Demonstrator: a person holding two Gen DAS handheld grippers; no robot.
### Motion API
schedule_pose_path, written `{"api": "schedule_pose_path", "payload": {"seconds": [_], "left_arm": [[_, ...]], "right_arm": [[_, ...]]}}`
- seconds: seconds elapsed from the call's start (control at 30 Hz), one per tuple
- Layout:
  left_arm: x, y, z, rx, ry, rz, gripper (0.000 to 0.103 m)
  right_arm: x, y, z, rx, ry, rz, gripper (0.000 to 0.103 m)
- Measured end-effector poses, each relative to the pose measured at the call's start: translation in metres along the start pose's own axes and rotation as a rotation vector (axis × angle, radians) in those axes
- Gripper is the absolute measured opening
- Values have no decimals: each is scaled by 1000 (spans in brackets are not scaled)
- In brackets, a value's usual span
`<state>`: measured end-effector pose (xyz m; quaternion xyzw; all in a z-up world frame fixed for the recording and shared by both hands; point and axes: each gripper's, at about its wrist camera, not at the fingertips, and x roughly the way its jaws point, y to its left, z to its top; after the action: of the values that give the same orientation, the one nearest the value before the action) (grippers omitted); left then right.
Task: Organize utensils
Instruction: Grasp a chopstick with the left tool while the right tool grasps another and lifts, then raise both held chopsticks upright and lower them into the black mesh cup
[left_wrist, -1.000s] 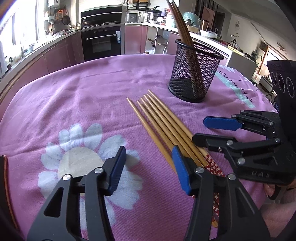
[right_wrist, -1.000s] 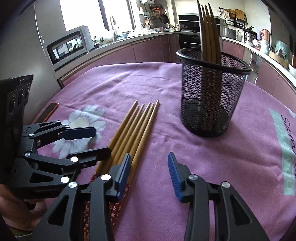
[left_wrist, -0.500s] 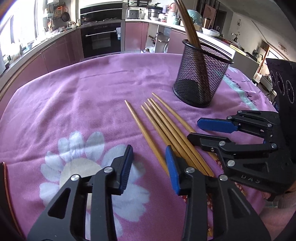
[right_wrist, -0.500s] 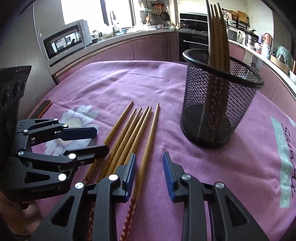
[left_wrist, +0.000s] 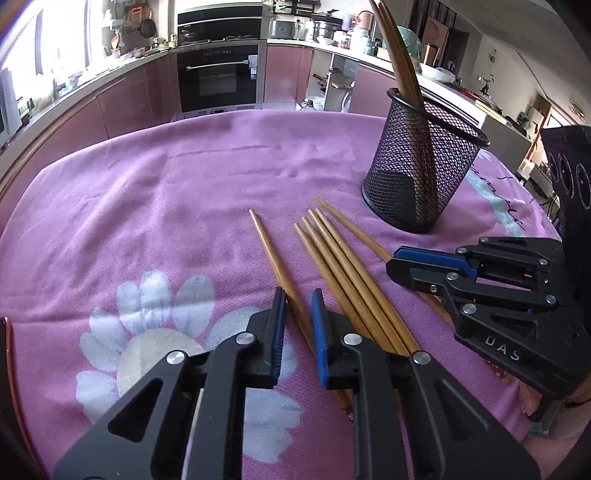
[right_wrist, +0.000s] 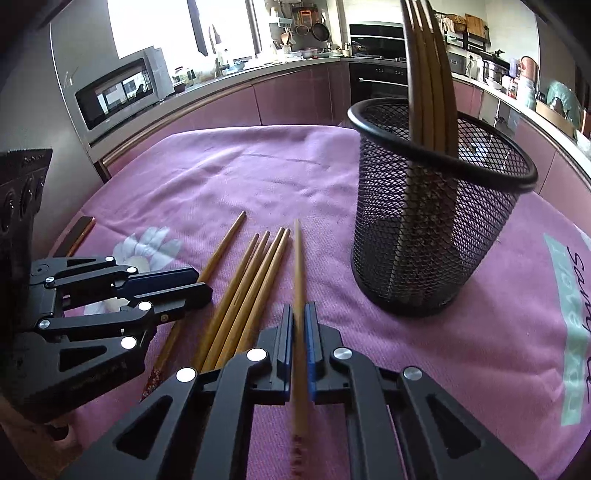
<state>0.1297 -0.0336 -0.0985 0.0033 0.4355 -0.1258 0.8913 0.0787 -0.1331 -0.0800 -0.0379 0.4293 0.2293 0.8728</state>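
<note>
Several wooden chopsticks (left_wrist: 343, 266) lie side by side on the purple cloth. A black mesh cup (left_wrist: 421, 166) stands behind them with several chopsticks (right_wrist: 428, 74) upright in it. My right gripper (right_wrist: 299, 314) is shut on one chopstick (right_wrist: 298, 266) at the right of the row; it also shows in the left wrist view (left_wrist: 410, 266). My left gripper (left_wrist: 297, 299) straddles the leftmost chopstick (left_wrist: 273, 254), jaws narrowly apart and not pressing it; it also shows in the right wrist view (right_wrist: 199, 284).
The table carries a purple cloth (left_wrist: 166, 206) with a white flower print (left_wrist: 147, 332). A dark, copper-edged object (right_wrist: 79, 232) lies at the table's left edge. Kitchen counters and an oven (left_wrist: 218, 77) stand behind.
Both grippers moved forward and down onto the chopsticks. The right gripper closed on the rightmost chopstick. The left gripper narrowed around the leftmost chopstick, which has slid apart from the others.
</note>
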Motion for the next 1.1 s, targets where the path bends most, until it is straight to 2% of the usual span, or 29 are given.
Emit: {"api": "schedule_pose_path", "payload": {"seconds": [0.17,0.5,0.7,0.9,1.1], "left_arm": [[-2,1,-2,-25,-3,-13,8],[-18,3,-3,-35,-38,-43,8],[-39,8,0,-51,-73,-108,8],[-59,7,7,-66,-115,-206,8],[-70,3,11,-69,-141,-237,8]], "right_arm": [[-11,-5,-3,18,-22,32,5],[-43,-7,-7,25,-92,101,5],[-62,-10,-7,38,-138,131,5],[-80,-16,-5,56,-187,147,5],[-90,-22,-3,76,-216,157,5]]}}
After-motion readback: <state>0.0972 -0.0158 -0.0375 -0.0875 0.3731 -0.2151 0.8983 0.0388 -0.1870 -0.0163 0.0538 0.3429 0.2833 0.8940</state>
